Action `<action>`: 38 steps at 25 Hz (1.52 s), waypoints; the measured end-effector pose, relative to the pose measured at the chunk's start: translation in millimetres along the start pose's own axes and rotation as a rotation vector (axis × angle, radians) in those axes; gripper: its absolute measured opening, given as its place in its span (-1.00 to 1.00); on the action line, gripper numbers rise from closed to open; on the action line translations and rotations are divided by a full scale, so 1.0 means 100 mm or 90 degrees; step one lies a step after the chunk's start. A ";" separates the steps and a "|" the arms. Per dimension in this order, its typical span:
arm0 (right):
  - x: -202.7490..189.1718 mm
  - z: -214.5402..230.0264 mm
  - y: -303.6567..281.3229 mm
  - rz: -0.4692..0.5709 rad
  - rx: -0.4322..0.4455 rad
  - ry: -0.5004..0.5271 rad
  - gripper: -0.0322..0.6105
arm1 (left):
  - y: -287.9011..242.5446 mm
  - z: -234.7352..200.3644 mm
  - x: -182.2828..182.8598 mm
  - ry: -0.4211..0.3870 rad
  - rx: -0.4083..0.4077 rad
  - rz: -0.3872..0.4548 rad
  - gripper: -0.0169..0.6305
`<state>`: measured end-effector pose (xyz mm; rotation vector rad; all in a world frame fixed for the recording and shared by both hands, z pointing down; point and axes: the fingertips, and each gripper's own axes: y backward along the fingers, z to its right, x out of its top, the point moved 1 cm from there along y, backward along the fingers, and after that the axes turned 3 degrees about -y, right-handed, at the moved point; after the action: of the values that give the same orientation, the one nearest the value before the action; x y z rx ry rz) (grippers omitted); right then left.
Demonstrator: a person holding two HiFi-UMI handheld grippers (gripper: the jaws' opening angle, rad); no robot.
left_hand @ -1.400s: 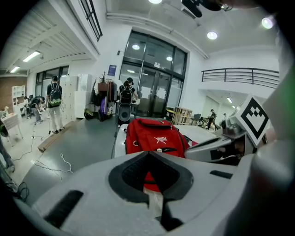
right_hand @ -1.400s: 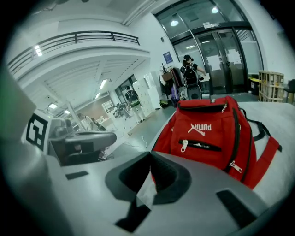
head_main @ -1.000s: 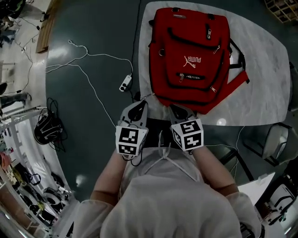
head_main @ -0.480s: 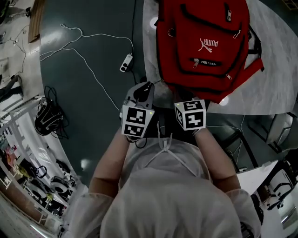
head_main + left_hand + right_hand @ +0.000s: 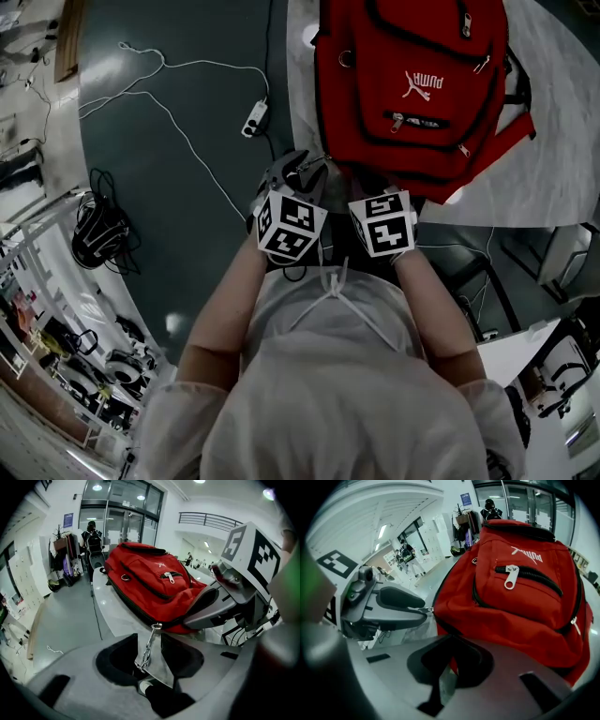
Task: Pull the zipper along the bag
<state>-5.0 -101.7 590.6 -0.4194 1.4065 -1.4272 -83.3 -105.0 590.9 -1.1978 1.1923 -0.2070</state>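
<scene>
A red backpack (image 5: pixel 412 84) lies flat on a pale round table (image 5: pixel 562 178). In the left gripper view it (image 5: pixel 150 583) rises just beyond my jaws. At its near left corner a metal zipper pull (image 5: pixel 149 644) hangs on its chain. My left gripper (image 5: pixel 150 637) is there with its jaws opening; the pull lies loose in the gap and the pads do not press it. In the head view the left gripper (image 5: pixel 298 173) sits at that corner. My right gripper (image 5: pixel 450 639) is shut, tips against the bag's near edge (image 5: pixel 525 606); I cannot tell if it pinches fabric.
The table edge (image 5: pixel 112 620) drops to a dark floor on the left. On that floor lie a white power strip (image 5: pixel 251 120), white cables (image 5: pixel 178 94) and a black cable coil (image 5: pixel 94 239). Chair frames (image 5: pixel 487 291) stand at the right. A person (image 5: pixel 91 531) stands far behind the table.
The head camera has shifted, so the bag sits higher in view. My left gripper has turned and moved right to the bag's near corner. The right gripper has barely moved.
</scene>
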 end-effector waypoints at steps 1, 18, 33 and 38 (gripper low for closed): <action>0.01 0.00 -0.01 -0.005 0.002 0.008 -0.81 | -0.01 -0.01 0.00 -0.004 0.000 -0.007 -0.51; 0.02 -0.04 -0.01 -0.029 0.042 0.035 -0.82 | -0.13 -0.02 -0.02 -0.009 -0.010 -0.088 -0.83; 0.00 0.00 -0.05 -0.091 0.081 0.030 -0.82 | -0.14 -0.16 0.04 -0.038 -0.018 -0.101 -0.86; 0.00 -0.01 -0.06 -0.125 0.086 0.027 -0.82 | -0.15 -0.30 0.11 -0.017 -0.022 -0.092 -0.86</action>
<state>-8.0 -102.1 595.4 -0.4533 1.3215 -1.6880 -95.2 -136.8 599.6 -1.3137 1.0917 -0.2789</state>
